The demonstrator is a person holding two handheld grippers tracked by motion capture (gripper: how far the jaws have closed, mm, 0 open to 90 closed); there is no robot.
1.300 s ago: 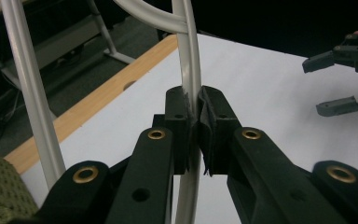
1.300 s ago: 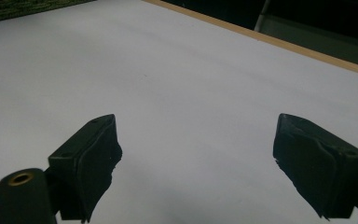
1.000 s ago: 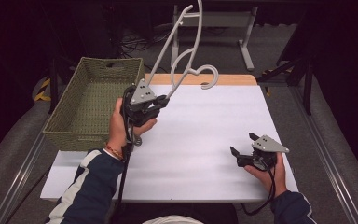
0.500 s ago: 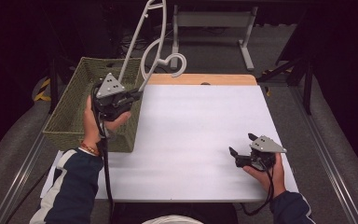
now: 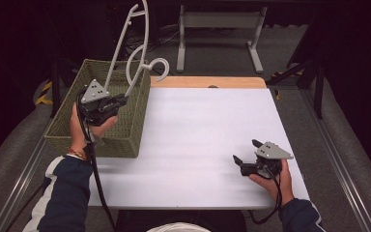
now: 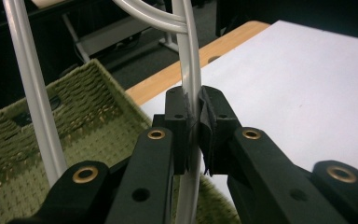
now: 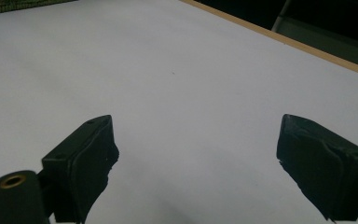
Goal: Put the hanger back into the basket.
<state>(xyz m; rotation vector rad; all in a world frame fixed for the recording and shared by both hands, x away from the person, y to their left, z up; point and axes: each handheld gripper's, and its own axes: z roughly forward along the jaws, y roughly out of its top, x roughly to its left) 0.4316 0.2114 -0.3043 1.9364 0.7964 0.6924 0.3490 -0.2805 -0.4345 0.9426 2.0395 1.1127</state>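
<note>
A white plastic clothes hanger stands up in the air over the green woven basket at the table's left. My left gripper is shut on one of its thin bars; in the left gripper view the bar is pinched between the black pads, and a second hanger bar runs past on the left above the basket's weave. My right gripper rests low over the white table sheet at the front right, jaws wide apart with nothing between them.
The wooden table edge shows beyond the white sheet. A metal table frame and dark stands sit on the floor behind. A grey rail runs along the right side.
My left gripper has carried the hanger leftward from over the sheet to above the basket. The right gripper has stayed in place, still open.
</note>
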